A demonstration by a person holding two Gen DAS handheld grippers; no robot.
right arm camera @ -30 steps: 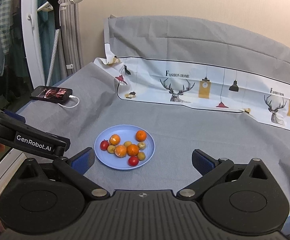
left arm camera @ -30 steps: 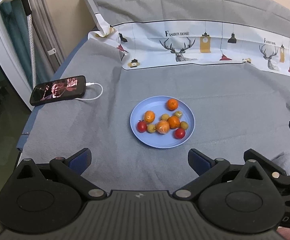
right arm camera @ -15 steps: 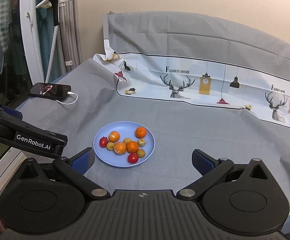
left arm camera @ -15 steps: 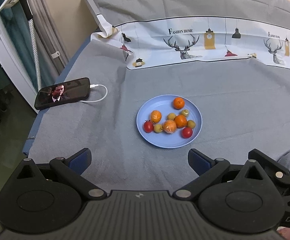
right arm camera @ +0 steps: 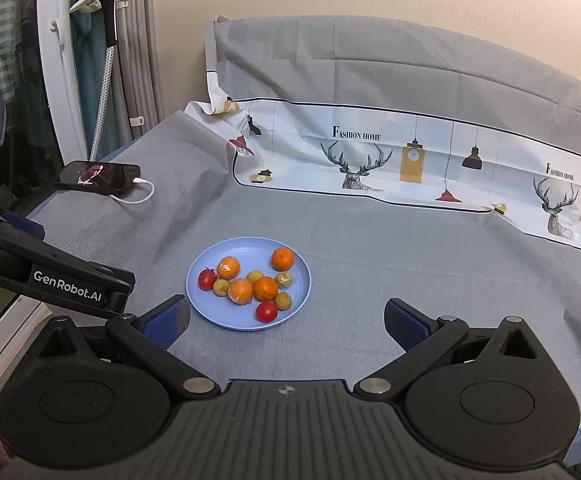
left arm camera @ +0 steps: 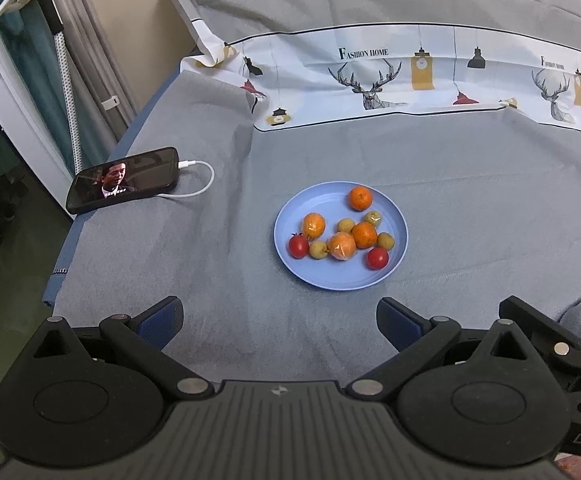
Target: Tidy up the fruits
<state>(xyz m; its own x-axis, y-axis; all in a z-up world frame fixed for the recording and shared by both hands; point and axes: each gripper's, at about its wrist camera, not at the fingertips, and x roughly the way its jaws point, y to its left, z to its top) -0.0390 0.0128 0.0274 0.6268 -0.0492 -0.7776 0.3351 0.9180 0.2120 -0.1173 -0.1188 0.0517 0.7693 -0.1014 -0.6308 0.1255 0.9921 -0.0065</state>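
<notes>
A blue plate [left arm camera: 342, 280] [right arm camera: 246, 322] lies on the grey cloth and holds several fruits: oranges [left arm camera: 360, 198] [right arm camera: 282, 259], red tomatoes [left arm camera: 377, 258] [right arm camera: 266, 311] and small yellow-green fruits [left arm camera: 385, 241] [right arm camera: 283, 301]. Two of the oranges look wrapped in clear film [left arm camera: 342, 245]. My left gripper [left arm camera: 278, 320] hovers open near the table's front, just short of the plate and empty. My right gripper [right arm camera: 286, 322] is open too, with the plate's near rim between its blue pads [right arm camera: 404, 326]. The left gripper's body [right arm camera: 70, 280] shows at the right wrist view's left.
A phone [left arm camera: 124, 184] [right arm camera: 98, 176] with a white cable [left arm camera: 200, 184] lies at the table's left edge. A printed white cloth [left arm camera: 410, 76] runs along the back under a grey drape. A garment steamer pole [right arm camera: 106, 60] stands left of the table.
Both cameras have shifted slightly, so the plate sits a little further right and higher in the left view. Both grippers stay open. The fruits have not moved on the plate.
</notes>
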